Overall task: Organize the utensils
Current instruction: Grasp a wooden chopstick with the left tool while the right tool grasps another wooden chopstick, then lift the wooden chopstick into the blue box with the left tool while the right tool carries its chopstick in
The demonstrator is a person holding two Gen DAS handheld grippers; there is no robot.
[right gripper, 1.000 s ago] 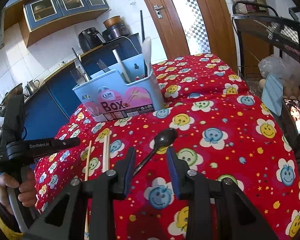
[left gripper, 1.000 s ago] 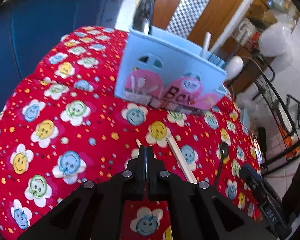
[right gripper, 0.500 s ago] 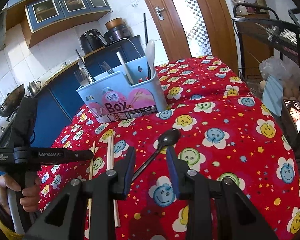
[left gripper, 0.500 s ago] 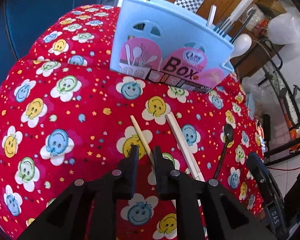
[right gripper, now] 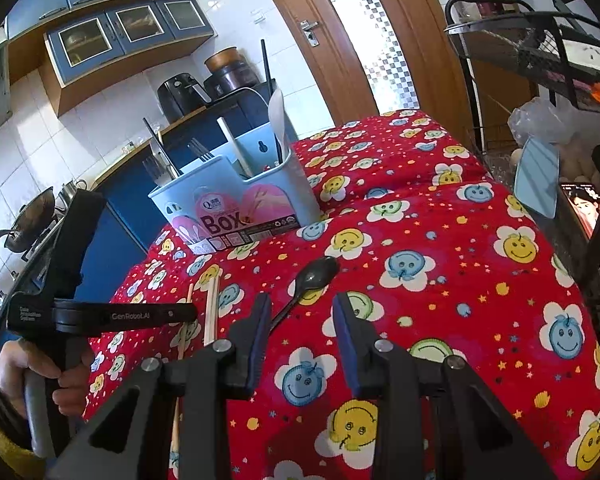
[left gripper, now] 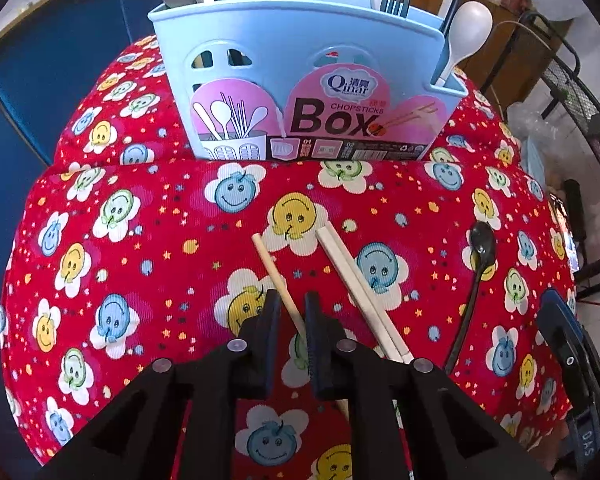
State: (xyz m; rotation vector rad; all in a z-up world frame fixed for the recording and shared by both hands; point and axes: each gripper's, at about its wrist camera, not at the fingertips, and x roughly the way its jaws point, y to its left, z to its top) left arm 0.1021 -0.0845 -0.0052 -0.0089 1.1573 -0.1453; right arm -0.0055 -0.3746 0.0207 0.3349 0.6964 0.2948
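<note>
Left gripper: fingers closing around a single chopstick that runs between them, pads not yet pressing it.
Chopstick pair: flat on the table, just right of those fingers.
Black spoon: ahead of the right gripper, handle toward its spread, empty fingers.
Utensil box: upright behind.

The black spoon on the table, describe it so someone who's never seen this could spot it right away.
Start at the light blue utensil box standing on the red smiley-flower tablecloth. On the cloth in front of it lie pale wooden chopsticks and, to their right, the black spoon. It is the only dark utensil lying flat, bowl end toward the box.
</note>
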